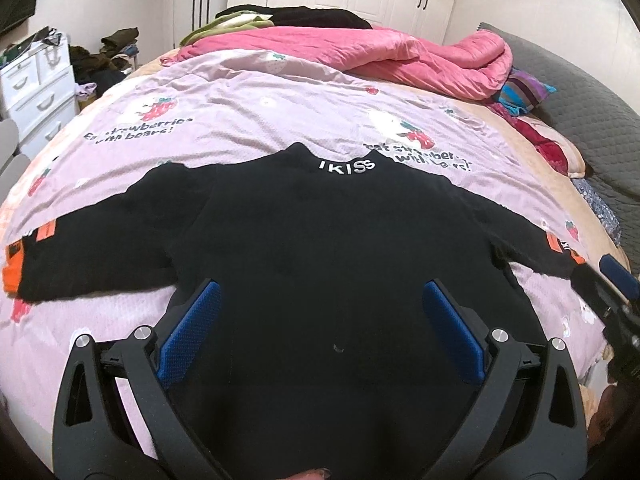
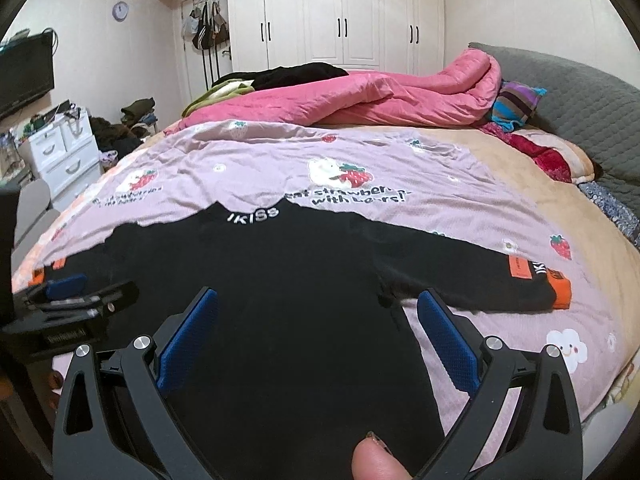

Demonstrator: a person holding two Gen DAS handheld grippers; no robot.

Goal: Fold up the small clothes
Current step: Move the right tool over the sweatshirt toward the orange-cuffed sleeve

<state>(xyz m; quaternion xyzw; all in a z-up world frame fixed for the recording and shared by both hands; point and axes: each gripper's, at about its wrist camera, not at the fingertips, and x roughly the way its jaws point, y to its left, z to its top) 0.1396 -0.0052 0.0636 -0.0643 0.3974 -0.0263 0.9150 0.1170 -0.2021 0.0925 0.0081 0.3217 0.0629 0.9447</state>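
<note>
Lying flat at the bed's (image 1: 256,92) near edge: black soft knit sweater (image 1: 320,240); limp, light; grip orange-cuffed sleeves; left gripper (image 1: 320,332), right gripper (image 2: 318,332) fingers spread, empty.

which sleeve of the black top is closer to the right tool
The right-hand sleeve, with the orange cuff: it runs just past the right tool; the other lies beside the left tool.

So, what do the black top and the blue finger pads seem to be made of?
Black long-sleeved top: probably soft matte knit or fleece; it reflects no light. Blue pads on the fingers: likely rubber or textured plastic, judging by the fine dotted grid.
</note>
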